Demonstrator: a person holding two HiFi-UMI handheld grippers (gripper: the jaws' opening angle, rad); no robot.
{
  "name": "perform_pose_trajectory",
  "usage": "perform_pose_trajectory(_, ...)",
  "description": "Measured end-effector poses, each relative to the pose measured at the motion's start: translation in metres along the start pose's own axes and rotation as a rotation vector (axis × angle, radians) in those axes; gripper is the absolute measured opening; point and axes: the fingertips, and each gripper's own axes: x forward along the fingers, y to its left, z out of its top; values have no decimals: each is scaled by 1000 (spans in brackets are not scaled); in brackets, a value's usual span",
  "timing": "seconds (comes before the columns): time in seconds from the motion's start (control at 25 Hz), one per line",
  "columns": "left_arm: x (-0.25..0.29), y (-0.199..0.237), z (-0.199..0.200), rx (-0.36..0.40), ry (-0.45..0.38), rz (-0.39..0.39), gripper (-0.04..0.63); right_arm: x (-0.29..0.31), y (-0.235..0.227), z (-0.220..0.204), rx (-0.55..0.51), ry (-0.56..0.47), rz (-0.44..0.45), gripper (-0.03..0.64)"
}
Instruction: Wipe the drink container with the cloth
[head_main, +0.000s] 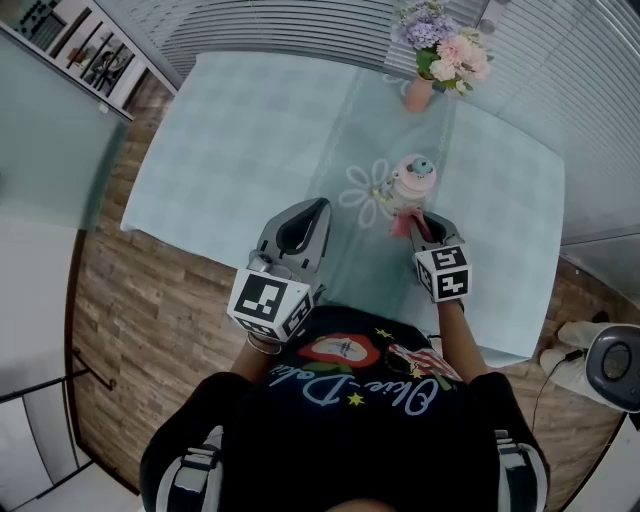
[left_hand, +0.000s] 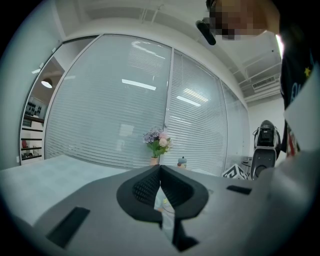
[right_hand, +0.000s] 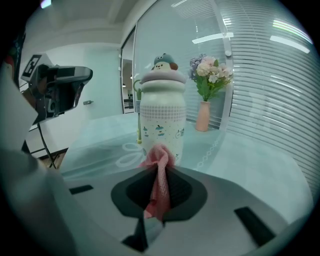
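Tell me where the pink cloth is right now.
In the right gripper view, the pink cloth is pinched in the right tongs, just in front of the drink container.

The head camera looks steeply down on the table (head_main: 230, 130) from above and behind both tools. The left hand-held gripper (left_hand: 160, 167) carries a camera skimming low, with the flower vase (left_hand: 155, 160) far ahead. The right hand-held gripper (right_hand: 160, 165) has its camera close behind the drink container (right_hand: 162, 125), the same vase beyond it.

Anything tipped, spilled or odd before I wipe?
Nothing stands out. The container stands upright, lid on, no spill around it. The vase is upright. The cloth is bunched in the jaws of the right gripper, at the container's side.
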Motion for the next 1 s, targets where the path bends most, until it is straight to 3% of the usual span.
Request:
perform_pose_trajectory(0.28, 9, -10, 1, 11, 7, -33, 3, -43, -11, 10, 93, -120, 25, 31)
perform_pose_trajectory(0.56, 12, -13, 3, 10, 5, -40, 3, -76, -26, 68, 93, -319, 51, 31)
perform_pose_trajectory(1.0, 7, -4, 4, 9, -2, 10, 3, -60, -35, 94, 19, -331, 54, 31)
